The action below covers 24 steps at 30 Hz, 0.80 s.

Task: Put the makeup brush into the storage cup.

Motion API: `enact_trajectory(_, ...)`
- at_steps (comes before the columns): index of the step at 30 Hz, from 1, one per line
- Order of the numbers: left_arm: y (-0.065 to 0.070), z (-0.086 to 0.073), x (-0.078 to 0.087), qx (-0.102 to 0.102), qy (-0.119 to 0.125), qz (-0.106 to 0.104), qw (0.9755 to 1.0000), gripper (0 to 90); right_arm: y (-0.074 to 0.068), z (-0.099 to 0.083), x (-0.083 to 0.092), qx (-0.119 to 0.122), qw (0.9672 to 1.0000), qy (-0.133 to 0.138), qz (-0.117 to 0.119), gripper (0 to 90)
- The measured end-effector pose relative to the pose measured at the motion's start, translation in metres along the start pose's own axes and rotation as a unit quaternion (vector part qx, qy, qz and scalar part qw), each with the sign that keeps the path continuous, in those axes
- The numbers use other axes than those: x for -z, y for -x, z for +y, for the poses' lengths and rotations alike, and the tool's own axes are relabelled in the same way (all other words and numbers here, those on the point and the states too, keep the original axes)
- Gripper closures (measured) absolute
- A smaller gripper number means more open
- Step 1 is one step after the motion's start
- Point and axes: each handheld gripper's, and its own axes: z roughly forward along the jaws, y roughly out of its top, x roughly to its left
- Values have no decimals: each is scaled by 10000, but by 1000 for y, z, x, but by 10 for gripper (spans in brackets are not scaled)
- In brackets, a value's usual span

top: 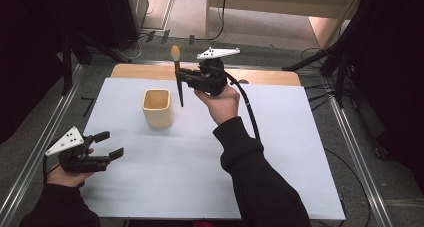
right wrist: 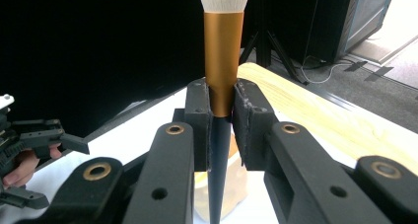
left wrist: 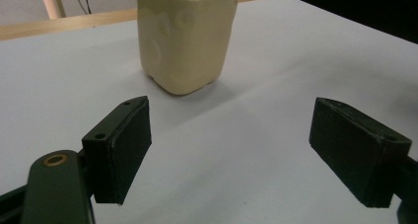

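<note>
A white sheet [top: 200, 172] is lying over the wooden worktop [top: 260, 76]. Beyond it, cables [top: 150, 39] are trailing across the grey floor [top: 260, 47], with dark stands [top: 345, 62] standing alongside.

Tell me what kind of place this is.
Probably a lab or studio set up for recording: dark stands flank the white table, cables cross the floor, and metal rails line its sides.

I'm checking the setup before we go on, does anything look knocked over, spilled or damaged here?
Nothing stands out. The cream cup stands upright on the white table, with no spill around it. The right gripper holds the brush upright, bristles up, above the table. The left gripper is open and empty.
</note>
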Motion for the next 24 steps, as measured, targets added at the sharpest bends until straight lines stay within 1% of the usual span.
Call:
enact_trajectory(4, 0, 0, 0, 0, 1, -1, 10000, 169, -1, 4, -5, 30, 10000, 6, -2, 789)
enact_trajectory(13, 0, 0, 0, 9, 6, -1, 10000, 169, -7, 15, -18, 61, 10000, 51, 44, 789)
enact_trajectory(16, 0, 0, 0, 5, 15, -8, 10000, 169, -9, 19, -23, 30, 10000, 40, 75, 789)
enact_trajectory(18, 0, 0, 0, 18, 18, -12, 10000, 169, -10, 22, -27, 60, 9999, 42, 81, 789)
enact_trajectory(24, 0, 0, 0, 34, 31, -26, 10000, 169, -11, 25, -37, 73, 9999, 28, 101, 789)
